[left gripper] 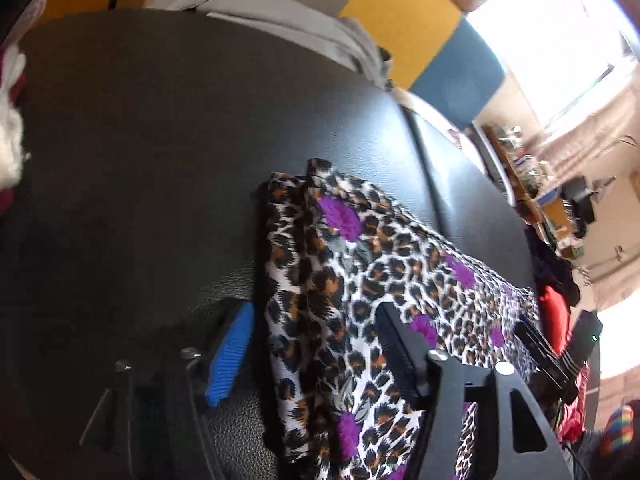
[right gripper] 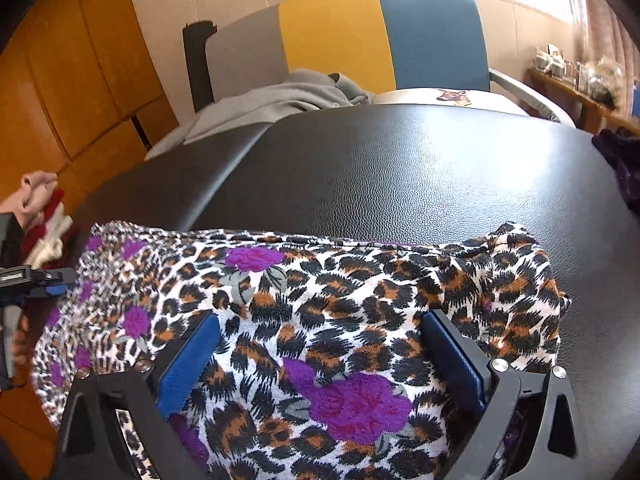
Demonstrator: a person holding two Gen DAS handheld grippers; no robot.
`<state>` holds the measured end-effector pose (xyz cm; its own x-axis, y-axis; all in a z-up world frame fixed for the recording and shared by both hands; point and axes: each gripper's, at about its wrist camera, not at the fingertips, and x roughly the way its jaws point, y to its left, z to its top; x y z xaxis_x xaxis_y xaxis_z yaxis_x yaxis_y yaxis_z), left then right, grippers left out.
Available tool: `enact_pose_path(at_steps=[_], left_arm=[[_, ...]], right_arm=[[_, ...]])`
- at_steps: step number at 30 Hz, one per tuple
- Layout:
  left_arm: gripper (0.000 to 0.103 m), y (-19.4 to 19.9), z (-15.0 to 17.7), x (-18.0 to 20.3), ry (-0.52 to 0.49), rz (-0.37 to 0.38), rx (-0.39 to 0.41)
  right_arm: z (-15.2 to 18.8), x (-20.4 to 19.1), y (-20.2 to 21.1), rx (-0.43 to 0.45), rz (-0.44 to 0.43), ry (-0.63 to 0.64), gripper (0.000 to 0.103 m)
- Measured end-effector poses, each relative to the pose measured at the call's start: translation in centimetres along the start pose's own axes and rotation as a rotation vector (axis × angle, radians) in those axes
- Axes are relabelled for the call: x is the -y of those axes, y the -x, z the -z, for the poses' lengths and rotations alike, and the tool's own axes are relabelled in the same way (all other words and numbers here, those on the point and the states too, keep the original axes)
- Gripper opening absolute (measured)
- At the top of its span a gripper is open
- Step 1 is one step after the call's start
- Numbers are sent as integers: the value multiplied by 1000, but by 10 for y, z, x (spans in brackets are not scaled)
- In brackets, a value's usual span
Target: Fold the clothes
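A leopard-print garment with purple flowers (left gripper: 360, 280) lies folded on a black leather surface (left gripper: 160, 140); it also fills the lower right wrist view (right gripper: 320, 300). My left gripper (left gripper: 316, 320) is open and straddles the garment's left edge, blue pad (left gripper: 232, 360) on the leather, the other finger over the cloth. My right gripper (right gripper: 320, 344) is open, both blue pads (right gripper: 188, 364) resting over the cloth near its front. The right gripper also shows at the right in the left wrist view (left gripper: 552, 360), and the left gripper at the left edge of the right wrist view (right gripper: 44, 280).
A grey garment (right gripper: 272, 100) lies behind the black surface (right gripper: 400, 160) against a grey, yellow and blue chair back (right gripper: 340, 28). Red and white clothes (right gripper: 44, 224) are piled at the left, a dark purple garment (right gripper: 620, 160) at the right. A red item (left gripper: 554, 312) lies beyond the print garment.
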<state>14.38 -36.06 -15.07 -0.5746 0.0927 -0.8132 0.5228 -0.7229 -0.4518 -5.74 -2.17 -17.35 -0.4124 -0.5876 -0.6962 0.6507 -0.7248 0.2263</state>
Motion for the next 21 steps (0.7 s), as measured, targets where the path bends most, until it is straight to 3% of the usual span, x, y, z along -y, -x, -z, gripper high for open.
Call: enact_pose_path(at_steps=[1, 2, 3, 6, 9, 13, 15, 21], left_arm=[[43, -2, 1, 3, -10, -13, -9], [15, -4, 1, 7, -19, -26, -18], [7, -5, 2, 10, -28, -39, -27], [6, -9, -1, 11, 21, -4, -22], [5, -11, -6, -4, 137, 49, -13], [5, -2, -25, -22, 222, 51, 28], [5, 5, -33, -21, 200, 15, 53], [5, 27, -49, -10, 140, 12, 72]], right_arm=[[0, 1, 1, 3, -6, -4, 103], [0, 2, -2, 4, -10, -5, 103], [0, 2, -2, 4, -11, -5, 103], [-2, 3, -3, 6, -21, -11, 103], [-3, 6, -2, 4, -39, -22, 103], [-11, 12, 10, -72, -167, 10, 98], [-14, 13, 23, -108, -218, 64, 94], [-14, 3, 51, -188, -269, 231, 86]])
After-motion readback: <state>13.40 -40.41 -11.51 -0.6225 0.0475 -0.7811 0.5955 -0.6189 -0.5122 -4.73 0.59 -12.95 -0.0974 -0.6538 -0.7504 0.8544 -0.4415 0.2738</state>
